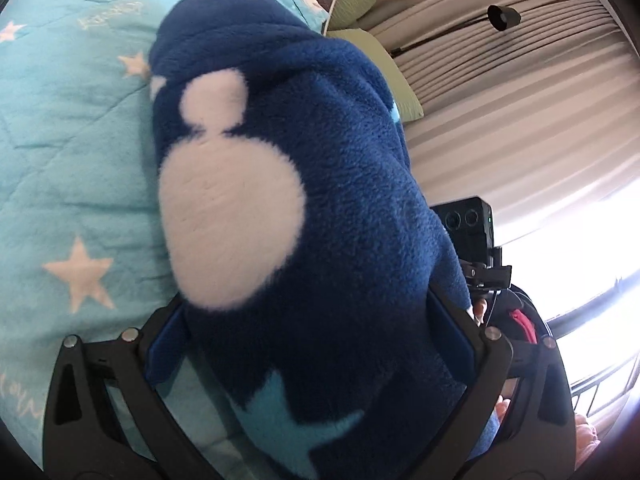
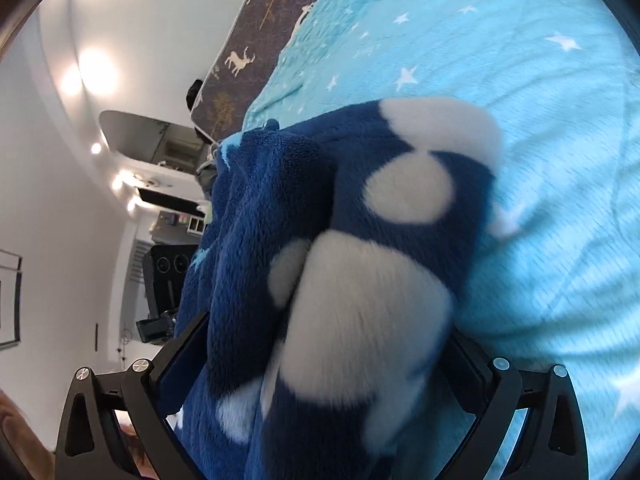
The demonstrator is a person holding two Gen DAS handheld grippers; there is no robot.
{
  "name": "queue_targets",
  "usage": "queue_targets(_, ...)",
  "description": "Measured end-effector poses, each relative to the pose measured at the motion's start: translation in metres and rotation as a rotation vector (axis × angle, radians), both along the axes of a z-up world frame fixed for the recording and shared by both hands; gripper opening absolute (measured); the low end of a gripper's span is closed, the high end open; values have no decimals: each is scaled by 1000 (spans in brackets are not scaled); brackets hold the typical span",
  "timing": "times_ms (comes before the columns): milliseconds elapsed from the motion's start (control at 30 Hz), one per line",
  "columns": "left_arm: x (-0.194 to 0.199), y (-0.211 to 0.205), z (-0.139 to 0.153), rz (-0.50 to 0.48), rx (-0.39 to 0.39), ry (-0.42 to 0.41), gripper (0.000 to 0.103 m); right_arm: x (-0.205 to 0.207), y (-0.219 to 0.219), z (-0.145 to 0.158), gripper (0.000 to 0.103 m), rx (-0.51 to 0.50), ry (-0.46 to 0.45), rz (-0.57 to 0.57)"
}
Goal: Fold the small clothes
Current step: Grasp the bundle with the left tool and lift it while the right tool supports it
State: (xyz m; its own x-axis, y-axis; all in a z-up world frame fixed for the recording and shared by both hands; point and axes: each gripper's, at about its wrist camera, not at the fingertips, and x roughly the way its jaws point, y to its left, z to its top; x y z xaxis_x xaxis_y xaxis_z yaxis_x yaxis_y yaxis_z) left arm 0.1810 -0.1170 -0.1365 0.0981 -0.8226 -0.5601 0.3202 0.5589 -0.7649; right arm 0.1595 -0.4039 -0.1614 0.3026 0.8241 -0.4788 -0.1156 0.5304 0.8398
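A dark blue fleece garment (image 1: 328,184) with white blobs and light blue stars fills the left wrist view. It runs from between my left gripper's (image 1: 308,344) fingers out over the bed. My left gripper is shut on its bunched edge. The same garment (image 2: 320,264) fills the right wrist view, and my right gripper (image 2: 320,364) is shut on another bunched part of it. The fingertips of both grippers are hidden in the fleece. The garment hangs lifted between the two grippers over the light blue star-printed bedspread (image 1: 60,160), also in the right wrist view (image 2: 540,160).
Beige curtains (image 1: 520,100) and a bright window lie to the right of the bed. A green pillow (image 1: 400,92) lies at the bed's edge. A brown deer-print blanket (image 2: 256,40) covers the far end of the bed. The other gripper's camera (image 1: 468,220) shows behind the garment.
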Motion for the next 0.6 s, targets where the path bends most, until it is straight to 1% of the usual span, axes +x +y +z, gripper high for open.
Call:
queue_targets(133,0,-1,1,-19,-5,8,103,15,14,3,103,-37,-8,48)
queue_targets(233,-3,1,3,-24,-5,0,103,20,20,4,103,-46,-9,69)
queue_targets(333,-5,-1,9,-5,19,-15,103,19,26,8,103,-60,-28,29)
queue_targets(367,-9,-4,15,16,32,-42,103,17,29,10,103,-74,-38,2)
queue_targets(400,-12,-11,22,34,46,-78,100,13,33,14,101,-93,-48,-16)
queue_targets(433,-18,-14,32,44,66,-131,99,9,37,19,98,-103,-64,-28)
queue_targets(467,-25,-16,44,46,85,-184,96,5,39,23,91,-95,-73,-39)
queue_targets(567,-36,-23,71,36,102,-247,93,-5,38,45,80,-88,-120,-65)
queue_targets(600,-40,-24,82,33,97,-272,93,-9,36,54,79,-87,-139,-70)
